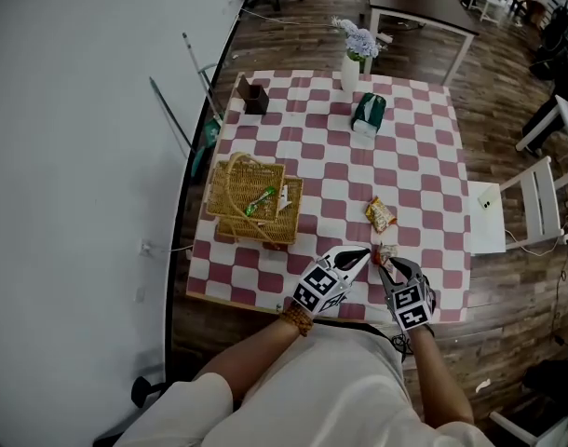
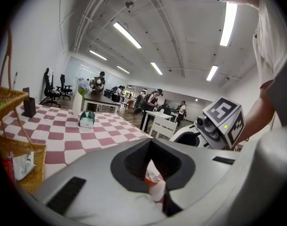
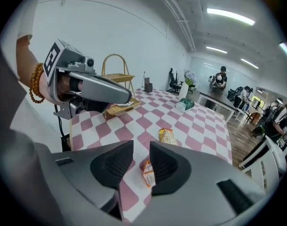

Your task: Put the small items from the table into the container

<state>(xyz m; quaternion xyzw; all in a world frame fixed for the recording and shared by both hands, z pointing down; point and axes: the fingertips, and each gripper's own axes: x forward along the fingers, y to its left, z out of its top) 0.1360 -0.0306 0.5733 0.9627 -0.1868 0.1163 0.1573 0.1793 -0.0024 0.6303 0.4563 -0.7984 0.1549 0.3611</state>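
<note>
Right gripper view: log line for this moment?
right gripper open | orange snack packet between jaws, lying on checkered tablecloth, not gripped | yellow packet beyond

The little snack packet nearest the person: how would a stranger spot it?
On the red-and-white checked table, look at its near edge. The snack packet lies at the open jaws of the right gripper. It is smaller and redder than the yellow packet farther up the table.

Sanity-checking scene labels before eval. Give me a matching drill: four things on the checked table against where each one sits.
Things:
1 wicker basket
2 flower vase
3 yellow snack packet
4 small orange packet

Places:
A near edge, just ahead of the open right tool
B far edge
C left side
D right half, midway front to back

Pairs: 1-C, 2-B, 3-D, 4-A
</note>
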